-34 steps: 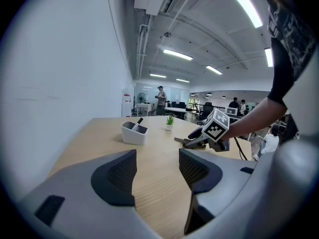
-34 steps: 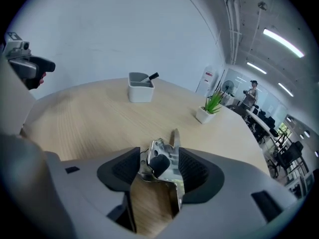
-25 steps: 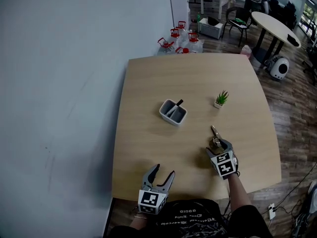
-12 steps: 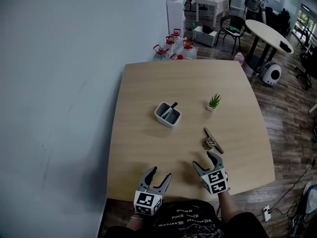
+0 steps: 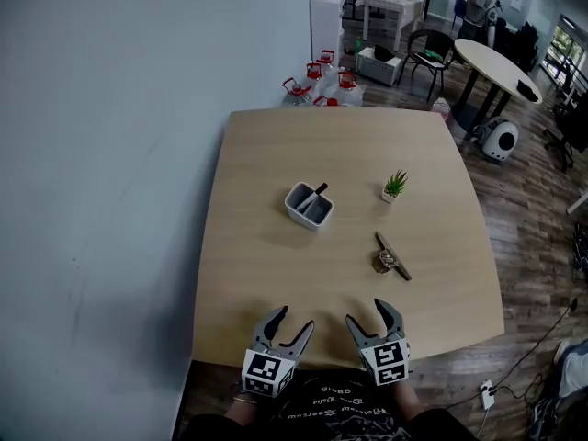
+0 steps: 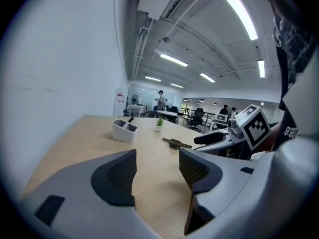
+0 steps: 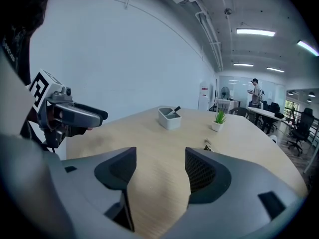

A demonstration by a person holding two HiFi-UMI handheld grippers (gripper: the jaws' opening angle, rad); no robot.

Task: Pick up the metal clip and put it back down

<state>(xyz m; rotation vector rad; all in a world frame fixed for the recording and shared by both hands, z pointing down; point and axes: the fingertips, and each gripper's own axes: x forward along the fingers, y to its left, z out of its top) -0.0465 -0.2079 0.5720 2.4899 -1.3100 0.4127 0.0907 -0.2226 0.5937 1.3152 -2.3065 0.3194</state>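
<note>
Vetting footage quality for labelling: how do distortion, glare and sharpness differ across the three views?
Head view: mild barrel bowing of the light wooden table edges, even light, small metal clip distinct. Left gripper view: heavy fisheye, dark corners, ceiling strip lights blown out. Right gripper view: same fisheye, clip mostly hidden.

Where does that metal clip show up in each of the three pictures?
Head view: metal clip lies right of centre on the table.
Left gripper view: clip mid-picture, beyond the jaws.
Right gripper view: clip peeks over one jaw.
Shared landmark: potted plant beyond it.
</note>
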